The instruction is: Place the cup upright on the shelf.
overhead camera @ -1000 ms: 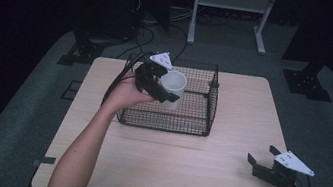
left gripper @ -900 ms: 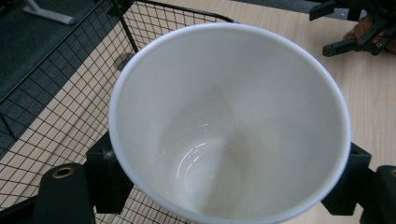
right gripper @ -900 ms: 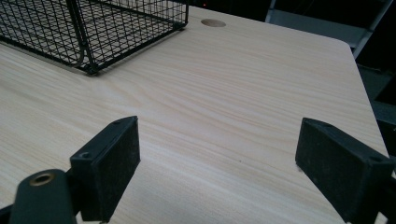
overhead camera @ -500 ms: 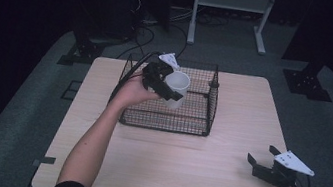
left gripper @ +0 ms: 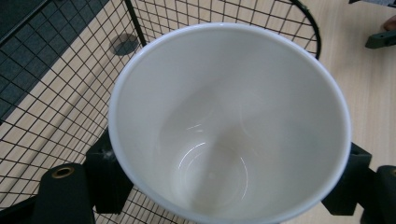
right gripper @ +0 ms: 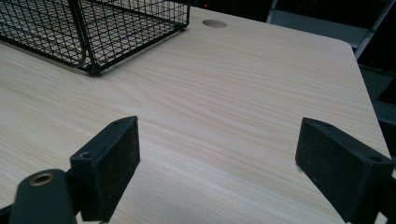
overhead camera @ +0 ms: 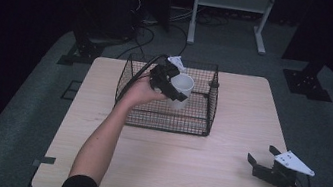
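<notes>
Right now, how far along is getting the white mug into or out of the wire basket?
Done: the left hand-held gripper is shut on the white mug, jaws on either side of it. In hand: the mug hangs in the air over the wire basket; which way it is heading I cannot tell. Left: setting it down and letting go. The right hand-held gripper is open over the table.

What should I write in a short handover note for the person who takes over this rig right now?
Left gripper: shut on the white ceramic mug, jaws on its outer wall, held above the black wire basket. The mug is empty, mouth toward the gripper's camera.
Right gripper: open, holding nothing, low over the light wooden table near its right front corner.
Done: mug gripped and in the air.
Left: probably setting the mug down, in the basket or on the table; I cannot tell which. Then release it.
</notes>
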Motion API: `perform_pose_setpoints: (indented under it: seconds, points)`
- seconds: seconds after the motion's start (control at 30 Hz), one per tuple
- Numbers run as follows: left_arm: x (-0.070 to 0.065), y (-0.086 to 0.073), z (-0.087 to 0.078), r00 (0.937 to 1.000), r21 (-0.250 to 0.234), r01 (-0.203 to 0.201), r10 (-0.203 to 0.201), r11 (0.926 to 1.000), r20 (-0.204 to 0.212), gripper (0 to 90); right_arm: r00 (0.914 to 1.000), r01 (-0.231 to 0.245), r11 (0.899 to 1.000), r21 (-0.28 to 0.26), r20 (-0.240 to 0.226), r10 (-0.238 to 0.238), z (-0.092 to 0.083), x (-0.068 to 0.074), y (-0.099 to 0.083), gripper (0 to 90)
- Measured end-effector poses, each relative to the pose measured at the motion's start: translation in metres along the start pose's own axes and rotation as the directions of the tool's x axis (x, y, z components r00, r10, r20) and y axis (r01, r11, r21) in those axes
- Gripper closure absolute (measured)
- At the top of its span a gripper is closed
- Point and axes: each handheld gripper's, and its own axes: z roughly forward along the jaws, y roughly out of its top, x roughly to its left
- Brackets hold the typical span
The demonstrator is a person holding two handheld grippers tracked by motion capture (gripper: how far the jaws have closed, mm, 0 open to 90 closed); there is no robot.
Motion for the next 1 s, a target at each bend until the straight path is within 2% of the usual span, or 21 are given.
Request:
perform_pose_setpoints:
  seconds: [0.47, 0.73, 1.0]
  points:
    - [0.013, -0.006, 0.022, 0.9994, 0.022, 0.032, -0.032, 0.9992, 0.007, 20.6, 1.0, 0.002, 1.0, -0.003, -0.002, -0.002, 0.0, 0.0, 0.0, 13.0]
    - [0.02, -0.011, 0.034, 0.9979, 0.04, 0.064, -0.064, 0.9972, 0.009, 20.5, 1.0, 0.003, 1.0, -0.002, -0.003, -0.003, 0.0, 0.0, 0.0, 13.1]
    - [0.026, -0.013, 0.044, 0.9976, 0.057, 0.069, -0.069, 0.996, 0.004, 20.5, 1.0, 0.003, 1.0, -0.003, -0.004, -0.003, 0.0, 0.0, 0.0, 13.1]
